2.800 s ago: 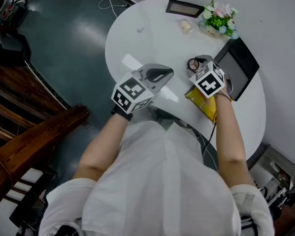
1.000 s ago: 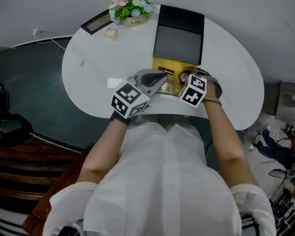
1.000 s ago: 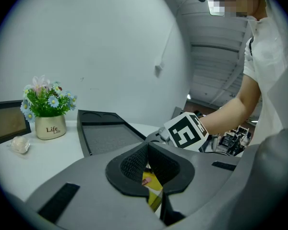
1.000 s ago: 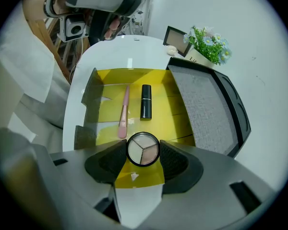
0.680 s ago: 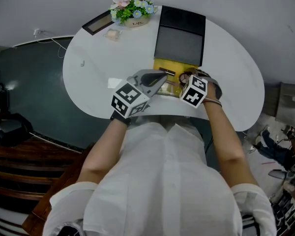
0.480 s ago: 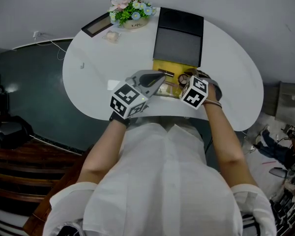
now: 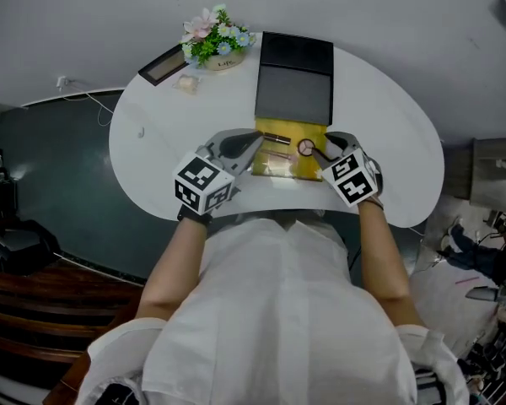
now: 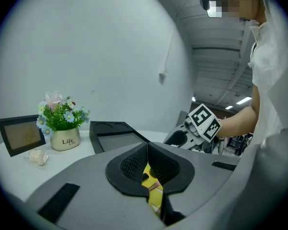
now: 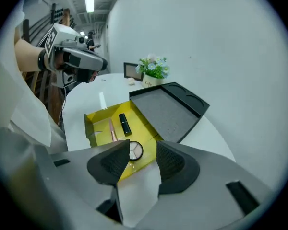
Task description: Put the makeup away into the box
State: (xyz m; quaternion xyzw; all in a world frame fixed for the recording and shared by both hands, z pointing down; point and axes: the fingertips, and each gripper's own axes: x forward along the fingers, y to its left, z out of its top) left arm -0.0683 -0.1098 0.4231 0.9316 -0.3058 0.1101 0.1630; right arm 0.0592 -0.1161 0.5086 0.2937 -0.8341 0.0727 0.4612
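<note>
A yellow box (image 7: 287, 160) lies open on the white table (image 7: 379, 133). Inside it are a round compact (image 7: 306, 148), a black lipstick (image 7: 276, 138) and a thin pink pencil (image 9: 112, 128). My right gripper (image 7: 327, 146) hovers over the box's near right corner, a little above the compact (image 9: 134, 151). Its jaws have just been closing but stand open, with nothing between them. My left gripper (image 7: 251, 142) hangs by the box's left side with its pads (image 8: 134, 164) together; only the yellow box (image 8: 152, 190) shows through the slit below them.
A black tray (image 7: 295, 83) with a grey insert sits right behind the box. Farther left stand a pot of flowers (image 7: 212, 45), a small picture frame (image 7: 162, 64) and a small pale object (image 7: 185, 81). The table's curved front edge runs just under both grippers.
My right gripper has drawn back from the box and tilted, and the compact now lies uncovered inside. The left gripper has shifted slightly left.
</note>
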